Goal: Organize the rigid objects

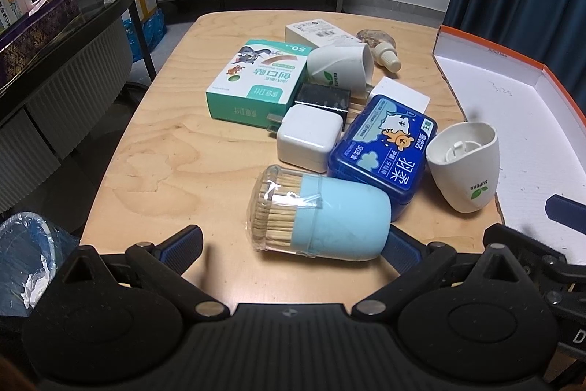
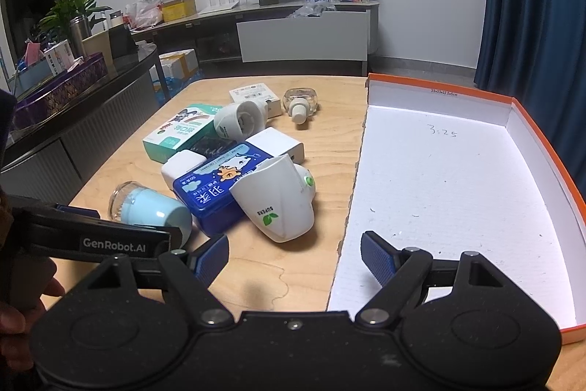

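Note:
A pile of small items lies on the wooden table (image 1: 164,141). A light-blue toothpick jar (image 1: 318,218) lies on its side, just ahead of my open left gripper (image 1: 293,244). Behind it are a blue tin (image 1: 384,152), a white charger cube (image 1: 309,138), a teal plaster box (image 1: 256,79) and two white SUPERB cups (image 1: 465,167) (image 1: 340,65). My right gripper (image 2: 295,255) is open and empty, straddling the left edge of the orange-rimmed white box lid (image 2: 457,193). The nearer cup (image 2: 278,204) lies just beyond it.
A small glass bottle (image 2: 300,101) and a white carton (image 2: 252,94) lie at the back of the pile. A black charger (image 1: 324,98) sits between the boxes. A dark counter (image 1: 55,61) stands to the left, a bin (image 1: 25,244) below it.

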The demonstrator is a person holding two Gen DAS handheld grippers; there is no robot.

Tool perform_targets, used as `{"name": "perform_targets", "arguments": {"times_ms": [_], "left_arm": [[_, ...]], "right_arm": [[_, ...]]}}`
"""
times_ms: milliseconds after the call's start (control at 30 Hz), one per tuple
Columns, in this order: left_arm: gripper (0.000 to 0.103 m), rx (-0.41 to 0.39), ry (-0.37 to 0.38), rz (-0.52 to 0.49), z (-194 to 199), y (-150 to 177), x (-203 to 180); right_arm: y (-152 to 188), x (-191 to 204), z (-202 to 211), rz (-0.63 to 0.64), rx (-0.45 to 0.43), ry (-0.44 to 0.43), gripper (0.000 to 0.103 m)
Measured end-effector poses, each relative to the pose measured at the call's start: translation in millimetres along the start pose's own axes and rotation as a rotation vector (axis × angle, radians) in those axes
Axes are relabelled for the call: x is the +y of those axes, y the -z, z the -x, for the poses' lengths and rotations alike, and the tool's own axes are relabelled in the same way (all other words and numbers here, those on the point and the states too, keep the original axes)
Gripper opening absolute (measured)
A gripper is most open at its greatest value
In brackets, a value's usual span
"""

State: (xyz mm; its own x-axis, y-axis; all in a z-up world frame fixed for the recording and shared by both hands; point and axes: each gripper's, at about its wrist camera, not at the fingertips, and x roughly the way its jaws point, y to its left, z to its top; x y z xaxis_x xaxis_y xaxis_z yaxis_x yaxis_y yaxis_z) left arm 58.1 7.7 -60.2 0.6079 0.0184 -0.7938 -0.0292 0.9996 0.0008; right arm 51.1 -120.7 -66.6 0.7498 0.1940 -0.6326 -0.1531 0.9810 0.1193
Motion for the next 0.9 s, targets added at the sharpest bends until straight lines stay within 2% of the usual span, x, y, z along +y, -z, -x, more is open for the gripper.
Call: {"name": "perform_targets", "arguments": {"times_ms": [667, 800, 833, 900], "left_arm": [[0.103, -0.004, 0.015, -0.012, -15.5, -4.0, 3.0], [0.088, -0.023, 0.028, -0.031, -17.3, -4.7, 3.3], [0.079, -0.034, 0.036, -0.039, -16.8, -5.1, 3.2], [0.078, -0.041, 0.034, -0.047, -17.5, -6.1, 4.0]], "right_arm": [[-18.5, 3.8, -29.1, 0.057, 0.054, -0.046, 0.093], [-24.6, 4.9, -40.6, 0.069, 0.075, -0.054, 0.093], [-26.6, 5.4, -44.0, 0.075, 0.085, -0.062, 0.093], [-31.0, 5.5, -50.2, 0.078, 0.1, -0.068, 0.093]]}}
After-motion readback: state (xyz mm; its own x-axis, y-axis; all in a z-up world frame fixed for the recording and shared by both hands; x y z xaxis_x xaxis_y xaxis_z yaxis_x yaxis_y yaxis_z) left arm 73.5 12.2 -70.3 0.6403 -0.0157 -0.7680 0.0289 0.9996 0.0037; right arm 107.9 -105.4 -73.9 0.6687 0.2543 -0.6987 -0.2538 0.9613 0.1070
